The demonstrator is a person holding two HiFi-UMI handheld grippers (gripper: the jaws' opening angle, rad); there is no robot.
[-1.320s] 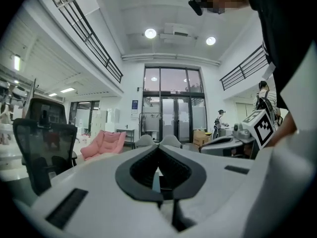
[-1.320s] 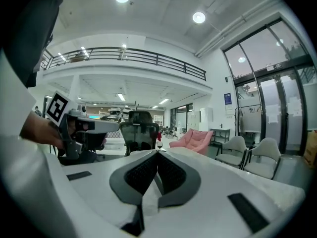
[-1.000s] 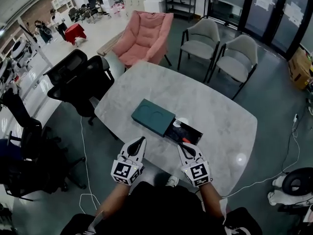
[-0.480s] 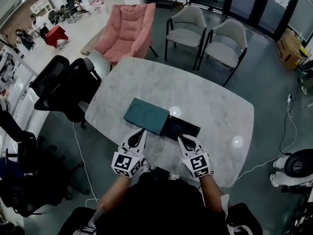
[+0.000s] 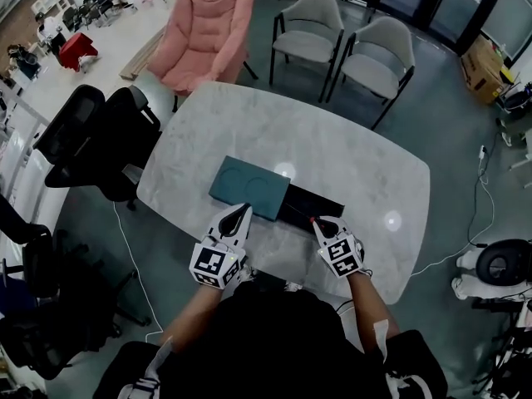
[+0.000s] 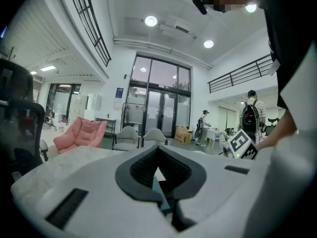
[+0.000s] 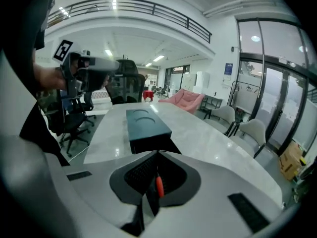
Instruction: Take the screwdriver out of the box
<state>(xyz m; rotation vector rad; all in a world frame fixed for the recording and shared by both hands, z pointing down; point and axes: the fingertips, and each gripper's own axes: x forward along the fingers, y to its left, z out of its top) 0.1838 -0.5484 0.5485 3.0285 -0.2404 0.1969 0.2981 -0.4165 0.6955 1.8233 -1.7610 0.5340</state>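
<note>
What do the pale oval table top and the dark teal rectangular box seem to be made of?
The pale oval table top looks like polished marble or a marble-look slab: grey veining and sharp bright reflections. The dark teal rectangular box looks like matte coated card, possibly plastic: flat colour, little glare, two circles pressed into its lid.

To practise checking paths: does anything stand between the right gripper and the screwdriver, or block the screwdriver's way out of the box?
Nothing visible does. The right gripper is shut on the red screwdriver. The box lies ahead of it on the table, and nothing covers the jaws.
</note>
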